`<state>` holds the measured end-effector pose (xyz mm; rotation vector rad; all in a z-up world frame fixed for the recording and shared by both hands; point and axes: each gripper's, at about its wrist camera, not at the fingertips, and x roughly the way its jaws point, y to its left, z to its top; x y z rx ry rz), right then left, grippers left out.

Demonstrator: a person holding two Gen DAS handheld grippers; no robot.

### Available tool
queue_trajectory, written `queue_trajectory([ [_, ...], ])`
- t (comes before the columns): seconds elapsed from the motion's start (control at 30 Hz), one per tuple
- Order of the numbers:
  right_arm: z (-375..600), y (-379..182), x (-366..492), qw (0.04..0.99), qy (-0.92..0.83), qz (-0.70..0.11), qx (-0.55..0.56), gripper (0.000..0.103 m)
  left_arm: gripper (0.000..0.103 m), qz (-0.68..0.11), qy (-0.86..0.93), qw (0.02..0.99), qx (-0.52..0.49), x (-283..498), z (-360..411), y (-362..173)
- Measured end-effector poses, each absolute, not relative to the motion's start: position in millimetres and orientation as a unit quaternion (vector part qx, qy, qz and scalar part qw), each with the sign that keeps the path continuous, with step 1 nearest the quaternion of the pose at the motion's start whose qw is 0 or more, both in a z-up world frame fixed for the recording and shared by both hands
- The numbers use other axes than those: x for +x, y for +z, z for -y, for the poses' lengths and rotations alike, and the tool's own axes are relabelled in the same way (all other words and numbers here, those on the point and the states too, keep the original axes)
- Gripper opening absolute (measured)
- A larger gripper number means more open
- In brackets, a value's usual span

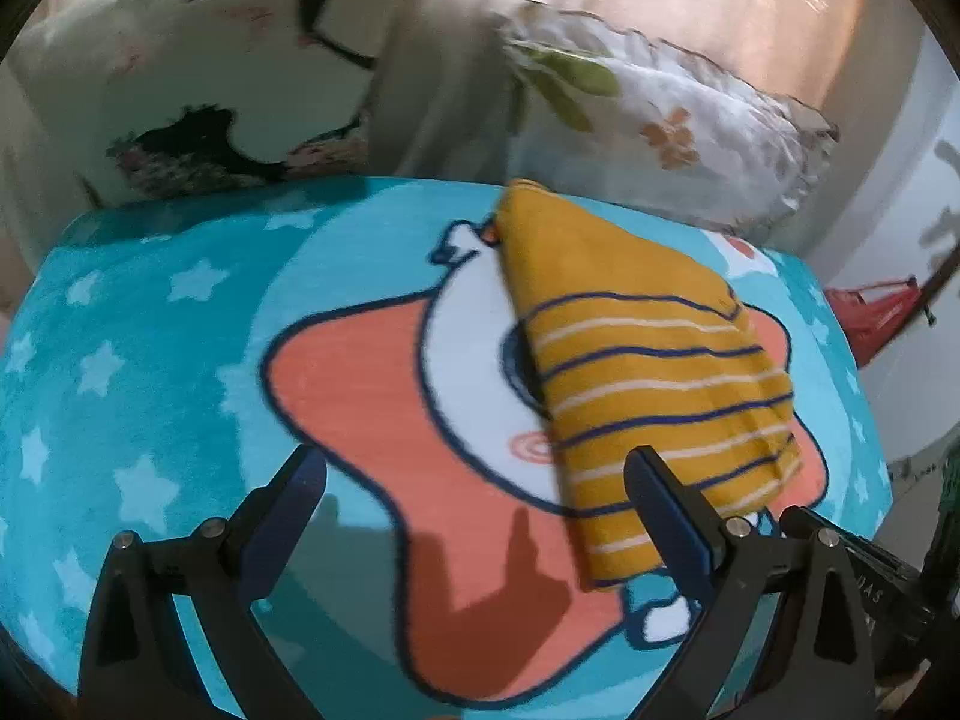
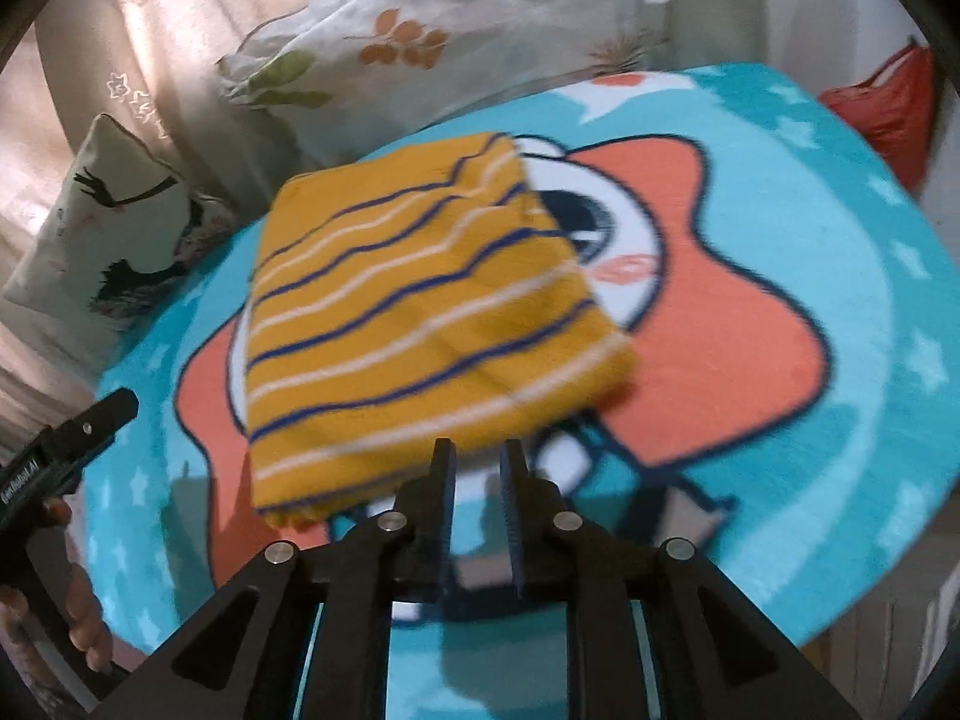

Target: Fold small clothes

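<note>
The left hand-held gripper (image 1: pixel 474 483) stands wide open, its blue-padded fingers (image 1: pixel 666 516) spread well apart and holding nothing; its right finger sits over the near edge of the folded garment (image 1: pixel 636 360). The right hand-held gripper (image 2: pixel 477 456) has its fingers close together with only a narrow gap between them, and nothing is gripped; its tips hover just at the near edge of the same garment (image 2: pixel 420 324). In the right wrist view the left tool shows at the left rim, with the person's hand (image 2: pixel 81 618) on it.

The garment is mustard yellow with blue and white stripes, folded into a compact packet of several layers. It lies on the turquoise blanket (image 1: pixel 138 330), over the white face at the middle of the blanket's big salmon star figure (image 1: pixel 354 372).

Beyond the garment, at the blanket's far edge, leans a white pillow with orange flowers and green leaves (image 1: pixel 660 120). Left of that pillow stands a cream cushion with dark figures (image 1: pixel 198 90). Right of the blanket, off its edge, shows something red (image 1: pixel 870 312).
</note>
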<state>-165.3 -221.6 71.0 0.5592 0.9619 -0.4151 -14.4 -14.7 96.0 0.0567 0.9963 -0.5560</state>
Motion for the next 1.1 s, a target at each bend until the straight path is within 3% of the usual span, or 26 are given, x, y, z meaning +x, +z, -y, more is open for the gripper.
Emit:
queue_trajectory([
  [0.4,251,82,-166,0.847,-0.182,-0.440,0.236,0.035,0.099,-0.440,-0.230,0.867,0.042,-56,39,122],
  [0.53,256,86,-163,0.858,-0.161,-0.442,0.207,0.043,0.099,-0.443,-0.194,0.874,0.052,-72,50,120],
  [1.1,272,69,-174,0.871,-0.108,-0.461,0.130,0.051,0.099,-0.485,-0.143,0.861,0.060,-123,94,95],
])
